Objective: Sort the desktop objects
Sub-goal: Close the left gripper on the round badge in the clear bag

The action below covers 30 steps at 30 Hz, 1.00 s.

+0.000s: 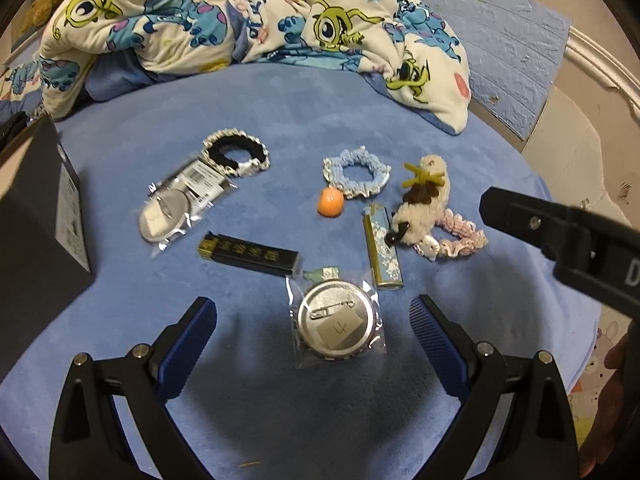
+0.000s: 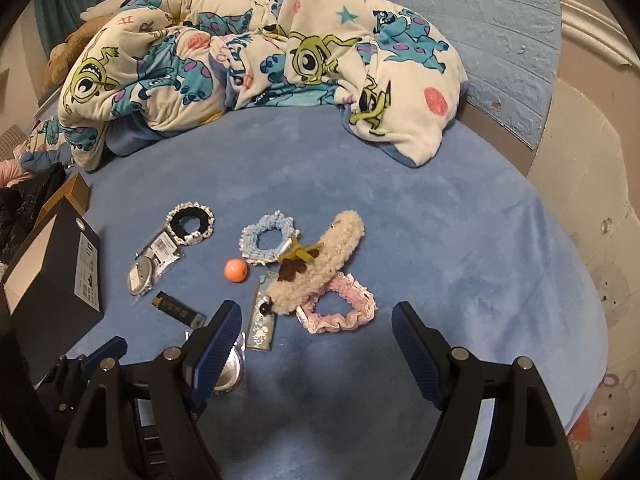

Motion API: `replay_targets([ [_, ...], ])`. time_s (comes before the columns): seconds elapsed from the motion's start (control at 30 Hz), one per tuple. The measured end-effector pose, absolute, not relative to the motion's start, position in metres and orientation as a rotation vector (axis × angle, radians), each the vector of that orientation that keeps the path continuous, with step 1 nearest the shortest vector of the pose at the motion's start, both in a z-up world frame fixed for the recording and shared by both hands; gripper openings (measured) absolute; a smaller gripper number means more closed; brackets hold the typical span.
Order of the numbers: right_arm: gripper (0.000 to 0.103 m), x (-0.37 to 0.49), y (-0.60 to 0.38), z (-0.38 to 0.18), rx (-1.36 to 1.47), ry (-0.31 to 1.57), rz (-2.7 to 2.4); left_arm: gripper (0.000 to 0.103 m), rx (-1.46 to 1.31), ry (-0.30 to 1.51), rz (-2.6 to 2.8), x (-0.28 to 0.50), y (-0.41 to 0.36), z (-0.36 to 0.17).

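Desktop objects lie scattered on the blue bedsheet (image 1: 280, 120), none of them in my grasp. My left gripper (image 1: 314, 320) hangs with its jaws spread wide, empty, above a bagged pin badge (image 1: 339, 325) that lies back-up in a clear sleeve between the two blue pads. My right gripper (image 2: 318, 332) is likewise released, jaws wide and holding nothing, with bare sheet between them; the pink scrunchie (image 2: 340, 308) lies just beyond its tips. From the left wrist view, one right finger enters at the right edge.

Beyond the badge, a black lighter (image 1: 250, 256) lies flat on the left, and a blue floral lighter (image 1: 382, 252) lies on the right, its far end touching a cream plush hair clip (image 1: 424, 200). The clip overlaps the pink scrunchie. An orange ball (image 1: 330, 202) rests against a pale blue scrunchie (image 1: 356, 174). Further left, a second bagged badge (image 1: 172, 208) lies partly under a black-and-white scrunchie (image 1: 236, 154). A black box (image 1: 36, 220) stands at the left edge of the sheet. A crumpled cartoon-print blanket (image 1: 248, 20) is heaped at the far side, well apart from the objects.
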State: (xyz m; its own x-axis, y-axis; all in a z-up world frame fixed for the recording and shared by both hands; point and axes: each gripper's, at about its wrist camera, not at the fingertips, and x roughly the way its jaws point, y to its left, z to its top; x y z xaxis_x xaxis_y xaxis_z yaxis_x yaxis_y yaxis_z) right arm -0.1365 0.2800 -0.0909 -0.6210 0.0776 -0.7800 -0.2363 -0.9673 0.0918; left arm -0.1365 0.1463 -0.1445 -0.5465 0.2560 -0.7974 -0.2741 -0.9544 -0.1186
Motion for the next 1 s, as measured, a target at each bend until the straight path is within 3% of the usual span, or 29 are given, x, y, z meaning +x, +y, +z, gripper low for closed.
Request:
replay_targets([
  [0.33, 0.08, -0.138, 0.286, -0.103, -1.292, 0.302, 2.647, 0.098, -1.343, 0.026, 2.468, -0.148, 0.157, -0.171],
  [0.63, 0.08, -0.139, 0.289, -0.107, -1.298, 0.309, 2.639, 0.097, -1.286, 0.189, 2.523, -0.138, 0.17, -0.195],
  [0.8, 0.08, -0.139, 0.292, -0.108, -1.296, 0.325, 2.633, 0.081, -1.258, 0.142, 2.54, -0.135, 0.161, -0.192],
  [0.87, 0.08, -0.139, 0.293, -0.108, -1.292, 0.334, 2.632, 0.069, -1.236, 0.156, 2.529, -0.132, 0.162, -0.19],
  [1.0, 0.08, -0.138, 0.294, -0.108, -1.288, 0.346, 2.634, 0.065, -1.221, 0.189, 2.54, -0.128, 0.168, -0.188],
])
